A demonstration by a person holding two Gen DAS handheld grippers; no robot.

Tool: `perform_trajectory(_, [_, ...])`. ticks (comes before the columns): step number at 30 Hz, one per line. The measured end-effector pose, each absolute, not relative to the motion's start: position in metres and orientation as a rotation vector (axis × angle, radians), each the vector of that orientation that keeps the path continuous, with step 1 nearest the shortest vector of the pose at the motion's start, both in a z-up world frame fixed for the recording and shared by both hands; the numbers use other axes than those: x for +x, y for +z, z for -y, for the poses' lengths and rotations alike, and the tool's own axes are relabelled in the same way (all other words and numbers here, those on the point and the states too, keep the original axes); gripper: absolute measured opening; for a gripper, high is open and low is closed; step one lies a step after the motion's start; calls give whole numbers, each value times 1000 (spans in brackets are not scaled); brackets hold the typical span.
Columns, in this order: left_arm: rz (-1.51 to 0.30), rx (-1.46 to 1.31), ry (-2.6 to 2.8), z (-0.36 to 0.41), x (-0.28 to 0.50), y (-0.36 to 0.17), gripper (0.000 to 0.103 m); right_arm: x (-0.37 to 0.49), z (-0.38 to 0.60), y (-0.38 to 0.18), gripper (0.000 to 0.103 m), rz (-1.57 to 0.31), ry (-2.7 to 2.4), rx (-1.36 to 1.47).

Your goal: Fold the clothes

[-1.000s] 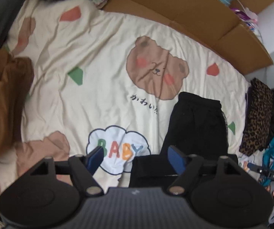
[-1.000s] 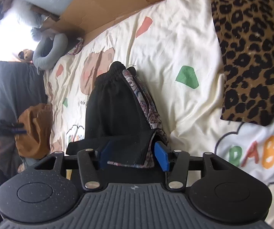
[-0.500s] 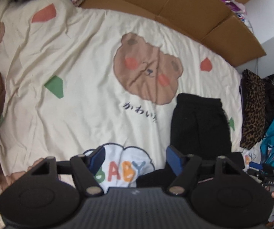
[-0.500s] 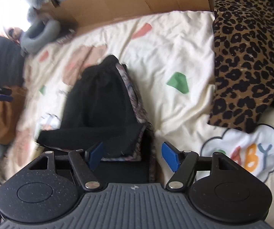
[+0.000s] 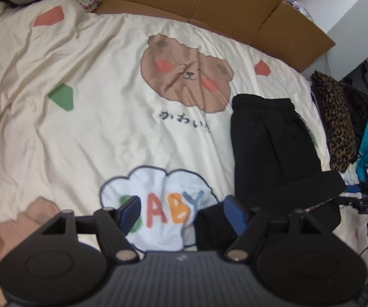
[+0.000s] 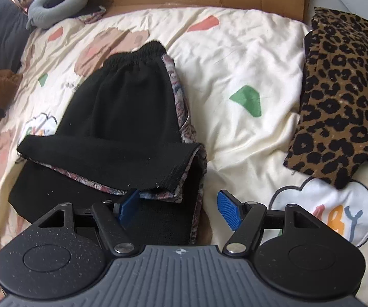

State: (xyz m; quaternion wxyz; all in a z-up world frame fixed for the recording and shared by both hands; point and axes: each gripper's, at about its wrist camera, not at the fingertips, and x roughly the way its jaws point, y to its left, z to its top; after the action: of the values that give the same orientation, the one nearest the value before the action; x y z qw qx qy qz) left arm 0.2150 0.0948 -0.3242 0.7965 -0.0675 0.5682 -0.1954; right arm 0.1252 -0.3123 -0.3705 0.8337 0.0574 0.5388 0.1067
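From the left wrist, the left gripper (image 5: 181,211) hangs over the near part of a cream bedspread (image 5: 102,107), its blue pads standing apart and easing wider, with only the printed cloud that reads "BABY" (image 5: 163,204) between them. Its right pad sits just at the near left corner of the black shorts (image 5: 271,140), without visibly pressing it. The shorts lie flat on the right half of the bed, waistband away from the camera, hem end turned back over itself near the bottom. A wide stretch of bare bedspread spreads to the left and beyond, up to the brown cardboard (image 5: 235,7) lining the far edge. Under a printed bear face (image 5: 186,74) runs a line of Japanese characters. A leopard-print garment (image 5: 337,122) lies along the right edge of the bed, and the other gripper shows small at the right margin.

From the right wrist, the right gripper (image 6: 180,207) has its pads apart, empty. The left pad lies at the folded hem of the black shorts (image 6: 130,112), whose patterned lining (image 6: 181,107) shows along the right side seam and under the turned-back flap; the right pad is over bare bedspread (image 6: 235,58). Open cloth separates the shorts from the leopard-print garment (image 6: 342,89) on the right. A second "BABY" cloud (image 6: 337,215), partly hidden, lies at lower right. A grey neck pillow (image 6: 55,2) rests in the far left corner.
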Motion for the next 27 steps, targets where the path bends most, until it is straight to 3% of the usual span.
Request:
perform_trajectory(11, [-1229, -83, -463, -63, 164, -375, 78, 113, 287, -389, 73, -1143, 226, -12])
perform_trajectory(27, [-1076, 112, -455, -40, 155, -412, 92, 126, 280, -405, 73, -1101, 150, -101])
